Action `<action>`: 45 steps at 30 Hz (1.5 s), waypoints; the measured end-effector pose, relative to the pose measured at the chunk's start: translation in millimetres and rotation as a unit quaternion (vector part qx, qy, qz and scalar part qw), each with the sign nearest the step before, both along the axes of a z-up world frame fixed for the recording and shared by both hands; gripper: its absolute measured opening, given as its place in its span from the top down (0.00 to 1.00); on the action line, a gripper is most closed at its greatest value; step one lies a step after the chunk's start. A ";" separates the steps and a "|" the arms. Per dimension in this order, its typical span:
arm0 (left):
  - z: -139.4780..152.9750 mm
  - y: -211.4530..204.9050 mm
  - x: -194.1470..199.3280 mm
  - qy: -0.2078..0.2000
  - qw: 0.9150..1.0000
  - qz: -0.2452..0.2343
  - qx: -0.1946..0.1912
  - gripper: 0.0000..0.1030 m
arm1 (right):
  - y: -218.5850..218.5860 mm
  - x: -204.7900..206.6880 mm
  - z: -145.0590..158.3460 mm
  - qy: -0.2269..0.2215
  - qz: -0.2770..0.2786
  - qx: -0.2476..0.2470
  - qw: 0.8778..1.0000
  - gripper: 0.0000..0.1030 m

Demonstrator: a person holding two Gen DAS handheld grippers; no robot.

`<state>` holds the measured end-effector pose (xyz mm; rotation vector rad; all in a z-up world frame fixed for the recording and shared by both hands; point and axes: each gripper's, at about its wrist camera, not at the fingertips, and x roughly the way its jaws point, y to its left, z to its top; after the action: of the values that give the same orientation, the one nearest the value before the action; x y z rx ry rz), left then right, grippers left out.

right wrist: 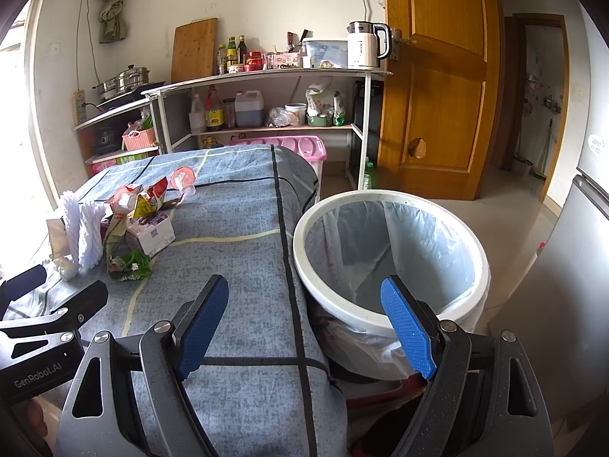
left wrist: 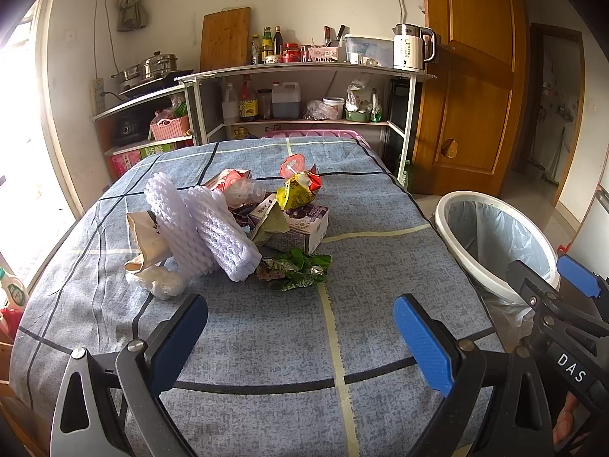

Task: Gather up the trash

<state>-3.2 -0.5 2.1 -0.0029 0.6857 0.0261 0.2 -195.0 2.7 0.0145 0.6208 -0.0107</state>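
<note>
Centrally, the trash pile (left wrist: 232,228) lies mid-table on the blue cloth (left wrist: 266,327), well ahead of the left gripper (left wrist: 300,339), jaws wide apart, empty. Right gripper (right wrist: 304,327), likewise spread and empty, straddles the table's right edge beside the lined bin (right wrist: 388,255).

Left gripper (left wrist: 300,337) agape — trash pile (left wrist: 228,224) ahead on table (left wrist: 266,342).

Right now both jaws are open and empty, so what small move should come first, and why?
Probably ease the left gripper forward to the green wrapper. It is the nearest piece of the trash pile, it lies flat on the cloth, and nothing rests on it. The bin stands open beside the table.
</note>
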 end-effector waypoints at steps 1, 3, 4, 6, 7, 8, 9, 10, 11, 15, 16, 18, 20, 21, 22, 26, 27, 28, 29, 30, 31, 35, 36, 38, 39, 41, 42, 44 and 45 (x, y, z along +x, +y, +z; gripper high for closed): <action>-0.1 0.1 0.1 0.000 1.000 0.000 0.000 0.03 | 0.0 0.0 0.1 0.000 0.000 0.000 1.000 0.20; 0.0 -0.1 0.1 0.000 1.000 0.000 0.000 0.03 | 0.3 -0.4 -0.1 -0.001 0.000 0.000 1.000 0.20; -0.2 0.0 0.2 0.001 1.000 0.000 0.000 0.03 | 0.3 -0.3 -0.1 0.000 0.000 0.000 1.000 0.20; -0.2 -0.2 0.0 0.001 1.000 0.000 -0.001 0.03 | 0.2 -0.4 -0.1 0.000 0.000 0.000 1.000 0.20; 0.0 -0.3 -0.1 0.002 1.000 0.000 -0.001 0.03 | 0.3 -0.5 0.0 0.000 0.000 0.000 1.000 0.20; 0.4 -0.5 -0.5 0.002 1.000 0.000 0.000 0.03 | 0.4 -0.5 0.1 -0.001 0.001 0.000 1.000 0.20; 0.8 -0.5 -0.6 0.002 1.000 0.000 0.000 0.03 | 0.2 -0.3 -0.2 0.000 0.001 0.000 1.000 0.20; 0.3 -0.3 -0.2 0.002 1.000 0.000 0.000 0.03 | 0.2 -0.3 -0.3 0.000 0.001 0.000 1.000 0.20; 0.4 -0.4 -0.5 0.002 1.000 0.000 0.000 0.03 | 0.3 -0.5 -0.4 0.000 0.001 0.000 1.000 0.20; 0.6 -0.5 -0.9 0.002 1.000 0.000 0.000 0.03 | 0.4 -0.5 -0.4 0.000 0.001 0.000 1.000 0.20; 0.3 0.1 -0.9 0.002 1.000 0.000 0.000 0.03 | 0.4 -0.7 -0.5 0.000 0.001 0.000 1.000 0.20; 0.3 0.3 -0.9 0.002 1.000 0.000 -0.001 0.03 | 0.5 -0.5 -0.7 0.001 0.000 0.000 1.000 0.20; 0.6 0.1 -0.9 0.002 1.000 0.000 0.000 0.03 | 0.4 -1.1 -0.5 0.000 0.001 0.000 1.000 0.20; 0.8 0.2 -1.3 0.002 1.000 0.000 0.000 0.03 | 0.5 -0.7 -0.5 0.001 0.000 -0.001 1.000 0.20; 0.7 0.4 -1.4 0.001 1.000 0.001 0.000 0.03 | 0.3 -0.9 -0.6 0.000 0.000 -0.001 1.000 0.20; 1.4 1.2 -2.6 0.001 1.000 0.000 0.002 0.03 | 0.8 -0.3 -0.7 0.001 0.002 0.000 1.000 0.20; 1.6 1.3 -2.7 0.003 1.000 0.000 0.003 0.03 | 0.7 0.1 -0.4 0.001 0.003 0.001 1.000 0.20; 1.5 1.9 -2.0 0.003 1.000 0.000 0.003 0.03 | 0.8 0.3 -0.6 0.001 0.006 0.002 1.000 0.20; 1.6 2.8 -2.0 0.004 1.000 -0.001 0.002 0.03 | 1.0 1.1 -0.9 0.001 0.009 0.004 1.000 0.20; 2.1 5.0 -2.4 0.005 1.000 -0.003 0.001 0.03 | 1.4 1.8 -0.8 0.002 0.011 0.005 1.000 0.20; 1.9 7.0 -2.3 0.005 1.000 -0.003 0.000 0.03 | 2.2 2.3 -1.1 0.002 0.015 0.007 1.000 0.20; 0.4 22.8 -3.2 0.003 1.000 0.009 0.000 0.03 | 8.4 5.8 -1.8 -0.002 0.042 0.014 0.999 0.20; 0.5 29.2 -2.9 0.005 1.000 0.015 -0.001 0.03 | 10.2 8.5 -2.0 -0.001 0.047 0.016 0.999 0.20; 0.9 41.0 -2.4 0.005 1.000 0.026 -0.009 0.03 | 15.9 12.1 -2.9 0.000 0.062 0.021 0.998 0.20; 1.3 46.5 -2.3 0.005 0.999 0.030 -0.012 0.03 | 18.4 13.6 -4.0 0.001 0.070 0.024 0.997 0.20; 2.8 59.9 -2.7 0.000 0.999 0.039 -0.018 0.03 | 25.3 19.3 -6.7 0.007 0.088 0.034 0.996 0.20; 2.9 65.4 -2.2 0.000 0.999 0.043 -0.017 0.03 | 28.2 21.2 -7.9 0.009 0.094 0.038 0.995 0.20; 1.8 79.6 0.4 0.004 0.998 0.057 -0.016 0.03 | 35.3 27.2 -10.2 0.013 0.101 0.035 0.994 0.20; 0.6 86.9 1.4 0.007 0.998 0.063 -0.018 0.03 | 39.9 30.6 -11.3 0.014 0.105 0.033 0.994 0.20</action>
<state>-1.9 86.4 2.6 -0.0810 0.6993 0.1352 30.8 -155.0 -8.5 0.0133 0.6486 0.2137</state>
